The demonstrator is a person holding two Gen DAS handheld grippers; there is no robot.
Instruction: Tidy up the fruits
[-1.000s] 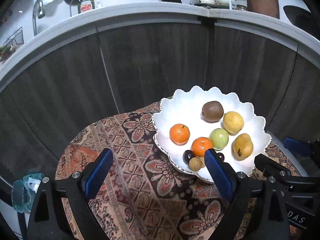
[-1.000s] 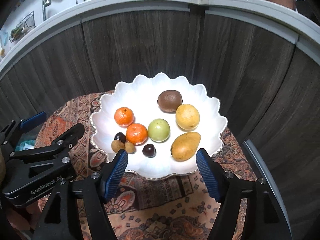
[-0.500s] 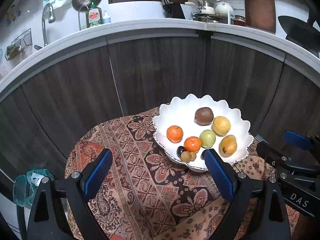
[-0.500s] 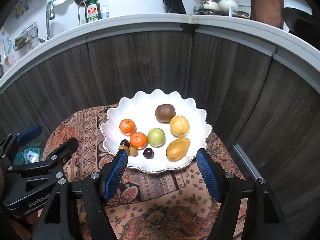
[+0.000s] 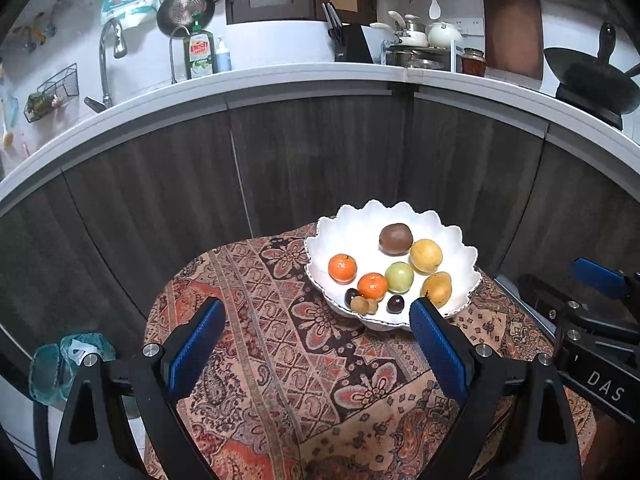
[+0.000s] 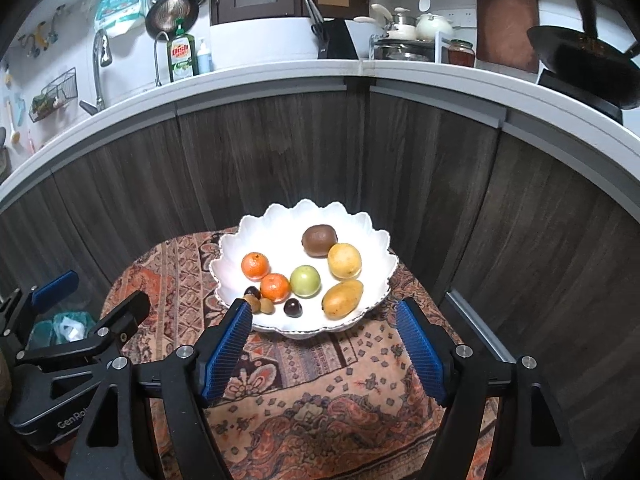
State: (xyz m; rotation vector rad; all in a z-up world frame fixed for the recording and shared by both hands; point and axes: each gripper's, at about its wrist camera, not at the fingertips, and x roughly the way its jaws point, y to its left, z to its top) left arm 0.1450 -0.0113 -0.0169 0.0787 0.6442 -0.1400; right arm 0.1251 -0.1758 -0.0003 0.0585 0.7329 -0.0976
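Note:
A white scalloped bowl (image 5: 352,224) (image 6: 280,226) sits on a small table with a patterned cloth (image 5: 280,344) (image 6: 320,400). It holds two oranges (image 5: 342,268) (image 6: 255,265), a kiwi (image 5: 395,239) (image 6: 319,240), a yellow round fruit (image 5: 425,255) (image 6: 344,260), a green fruit (image 5: 399,277) (image 6: 305,279), a mango (image 5: 437,288) (image 6: 342,298), dark plums (image 5: 395,303) (image 6: 293,306) and small brown fruits (image 5: 360,304) (image 6: 265,305). My left gripper (image 5: 318,344) is open and empty, back from the bowl. My right gripper (image 6: 324,344) is open and empty, just short of the bowl's near rim.
Dark wooden cabinet fronts (image 5: 320,160) curve behind the table under a white counter (image 5: 280,76) with a tap, dish soap and pots. A plastic bag (image 5: 60,360) lies on the floor at the left. A metal strip (image 6: 480,328) runs along the right.
Both grippers have pulled back and up from the bowl, so it looks smaller and farther. The fruits have not moved. Both grippers stay open.

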